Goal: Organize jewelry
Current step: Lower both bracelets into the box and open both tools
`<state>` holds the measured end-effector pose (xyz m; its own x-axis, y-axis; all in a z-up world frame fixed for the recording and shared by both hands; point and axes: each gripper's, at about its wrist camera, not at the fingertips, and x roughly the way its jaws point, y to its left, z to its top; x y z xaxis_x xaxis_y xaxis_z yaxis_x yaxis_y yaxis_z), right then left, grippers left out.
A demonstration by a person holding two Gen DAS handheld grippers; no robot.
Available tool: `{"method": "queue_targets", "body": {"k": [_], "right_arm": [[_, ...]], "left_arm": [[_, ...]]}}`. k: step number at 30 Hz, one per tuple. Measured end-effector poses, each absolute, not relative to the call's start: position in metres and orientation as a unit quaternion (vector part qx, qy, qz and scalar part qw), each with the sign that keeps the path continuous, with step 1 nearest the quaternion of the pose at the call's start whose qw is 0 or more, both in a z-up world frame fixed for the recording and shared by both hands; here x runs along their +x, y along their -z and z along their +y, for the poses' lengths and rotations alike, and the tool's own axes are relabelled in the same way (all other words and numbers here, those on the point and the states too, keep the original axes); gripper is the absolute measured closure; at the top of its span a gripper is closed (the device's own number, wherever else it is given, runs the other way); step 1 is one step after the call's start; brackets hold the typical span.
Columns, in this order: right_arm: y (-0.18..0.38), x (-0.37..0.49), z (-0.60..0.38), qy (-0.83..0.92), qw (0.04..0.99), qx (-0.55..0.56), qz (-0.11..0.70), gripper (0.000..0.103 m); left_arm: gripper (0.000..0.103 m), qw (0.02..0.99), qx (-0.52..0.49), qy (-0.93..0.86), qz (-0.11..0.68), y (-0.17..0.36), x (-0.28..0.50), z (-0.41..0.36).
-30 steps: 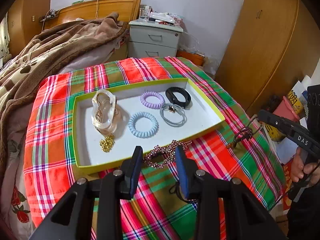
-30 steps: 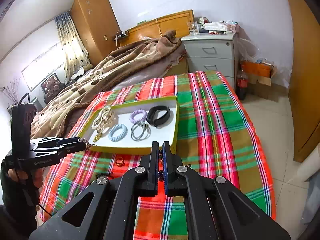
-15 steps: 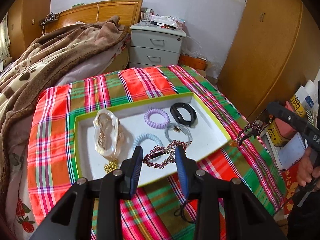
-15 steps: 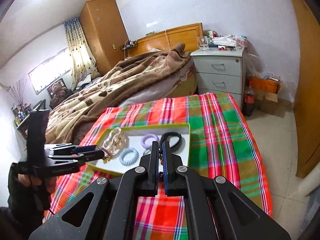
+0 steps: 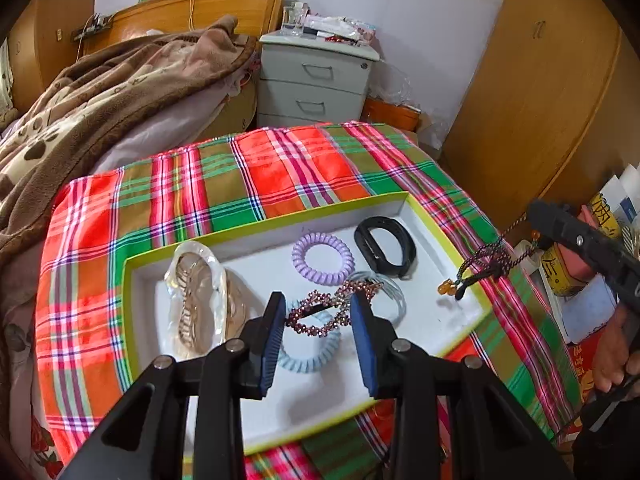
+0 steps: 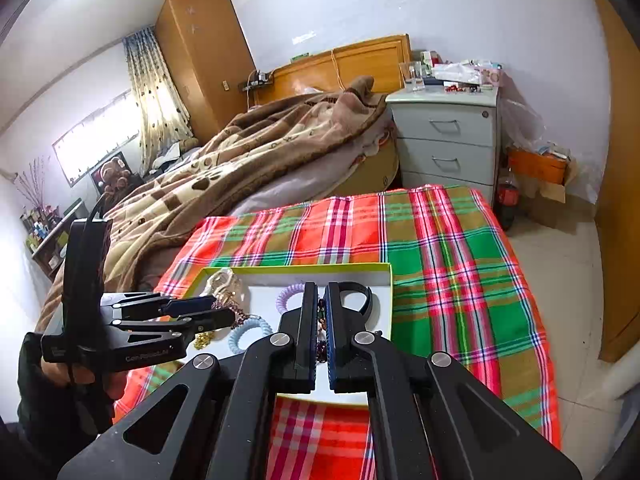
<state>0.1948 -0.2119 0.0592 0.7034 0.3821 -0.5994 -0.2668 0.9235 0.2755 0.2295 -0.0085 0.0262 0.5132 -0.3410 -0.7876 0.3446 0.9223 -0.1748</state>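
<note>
- While it hovered over the tray (image 5: 448,216), a shallow white box with a lime-green rim, the left gripper (image 5: 320,320) held a beaded hair clip (image 5: 320,312), its glittering pink stones pinched crosswise between ribbed blue pads.
- Above the tray's right edge, the right gripper (image 6: 321,320) had its jaws nearly shut on a dark braided cord bracelet (image 5: 486,266), which dangled an amber bead (image 5: 443,289).
- Inside the tray lay a lilac coiled hair tie (image 5: 323,258), a glossy black band (image 5: 385,247) at the far right corner, a pale blue coiled tie (image 5: 312,354) under the left gripper, and a clear looped tie (image 5: 390,292).
- At the tray's left end lay a translucent claw clip (image 5: 200,298) with curved teeth.
- Under the tray spread a woven plaid cloth (image 5: 280,168) of red, green and olive.
</note>
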Motion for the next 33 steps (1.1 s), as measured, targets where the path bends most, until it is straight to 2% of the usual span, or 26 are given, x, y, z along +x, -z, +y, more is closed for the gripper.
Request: {"method": "queue_targets", "body": {"k": [18, 33], "right_arm": [[-0.001, 0.217, -0.205, -0.174, 0.893, 0.057, 0.41, 0.1], [0.015, 0.215, -0.199, -0.173, 0.88, 0.028, 0.44, 0.099]], "left_arm": [[0.068, 0.852, 0.024, 0.178, 0.492, 0.011, 0.266, -0.028], [0.068, 0.853, 0.039, 0.174, 0.491, 0.011, 0.265, -0.033]]}}
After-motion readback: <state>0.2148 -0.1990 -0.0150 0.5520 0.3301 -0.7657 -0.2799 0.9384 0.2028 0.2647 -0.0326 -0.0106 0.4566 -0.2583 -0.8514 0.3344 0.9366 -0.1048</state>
